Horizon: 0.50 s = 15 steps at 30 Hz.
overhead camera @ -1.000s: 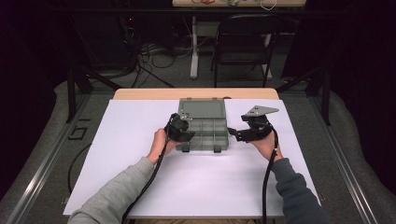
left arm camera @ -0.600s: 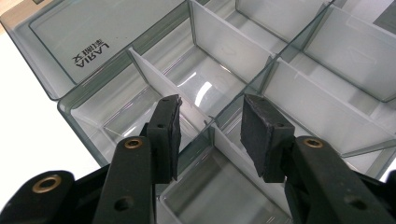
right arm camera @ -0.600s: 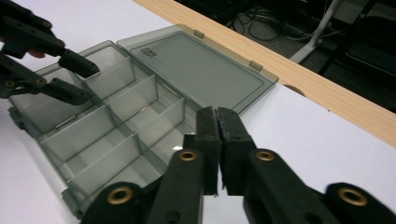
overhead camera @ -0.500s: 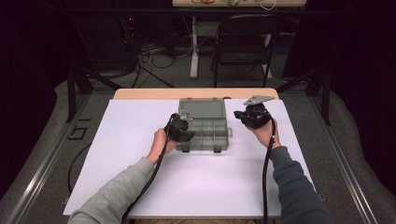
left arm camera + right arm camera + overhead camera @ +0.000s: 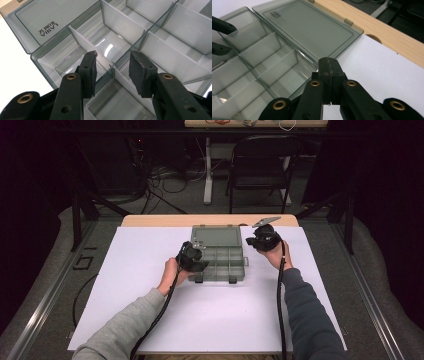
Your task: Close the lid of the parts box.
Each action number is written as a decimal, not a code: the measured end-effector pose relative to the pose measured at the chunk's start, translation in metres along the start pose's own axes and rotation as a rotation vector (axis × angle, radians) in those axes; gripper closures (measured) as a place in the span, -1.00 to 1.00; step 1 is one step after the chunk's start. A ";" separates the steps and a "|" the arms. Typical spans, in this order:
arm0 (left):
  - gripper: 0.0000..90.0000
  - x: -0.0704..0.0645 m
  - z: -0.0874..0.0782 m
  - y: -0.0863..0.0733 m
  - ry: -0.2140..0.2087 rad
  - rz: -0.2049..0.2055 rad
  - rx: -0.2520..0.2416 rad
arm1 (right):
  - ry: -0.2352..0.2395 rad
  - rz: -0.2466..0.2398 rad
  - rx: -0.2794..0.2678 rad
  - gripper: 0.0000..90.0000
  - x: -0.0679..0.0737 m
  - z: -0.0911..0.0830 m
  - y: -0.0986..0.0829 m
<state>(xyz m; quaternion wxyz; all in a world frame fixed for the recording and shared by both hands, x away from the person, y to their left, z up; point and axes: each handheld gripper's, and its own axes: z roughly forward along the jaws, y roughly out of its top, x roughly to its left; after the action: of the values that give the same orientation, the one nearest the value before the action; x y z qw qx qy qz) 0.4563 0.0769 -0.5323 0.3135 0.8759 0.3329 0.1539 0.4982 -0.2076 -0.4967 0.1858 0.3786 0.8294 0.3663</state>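
The left gripper hangs with jaws parted and empty, 1 divider just ahead between them. The box lies open beneath: light, stiff, slick plastic, best pinched at a wall. Beyond it, the right gripper is closed, empty, beside the lid.

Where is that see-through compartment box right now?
In the high view the compartment box lies open on the white sheet toward the table's far edge, between the left gripper and right gripper.
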 end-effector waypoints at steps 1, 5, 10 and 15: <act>0.28 0.000 0.000 0.000 0.000 0.000 0.000 | -0.002 -0.003 0.007 1.00 -0.001 0.002 0.000; 0.29 0.000 0.000 0.000 -0.002 0.002 -0.002 | -0.015 0.011 0.028 1.00 -0.006 0.011 -0.003; 0.29 0.000 0.000 0.000 -0.003 0.005 -0.004 | -0.020 0.021 0.056 1.00 -0.010 0.024 -0.009; 0.29 0.000 0.000 -0.001 -0.005 0.008 -0.006 | -0.013 0.022 0.076 1.00 -0.012 0.037 -0.013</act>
<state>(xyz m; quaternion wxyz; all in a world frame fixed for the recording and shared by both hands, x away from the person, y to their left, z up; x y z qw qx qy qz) 0.4564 0.0774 -0.5329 0.3164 0.8766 0.3282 0.1540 0.5209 -0.2058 -0.5305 0.1726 0.3968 0.8373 0.3341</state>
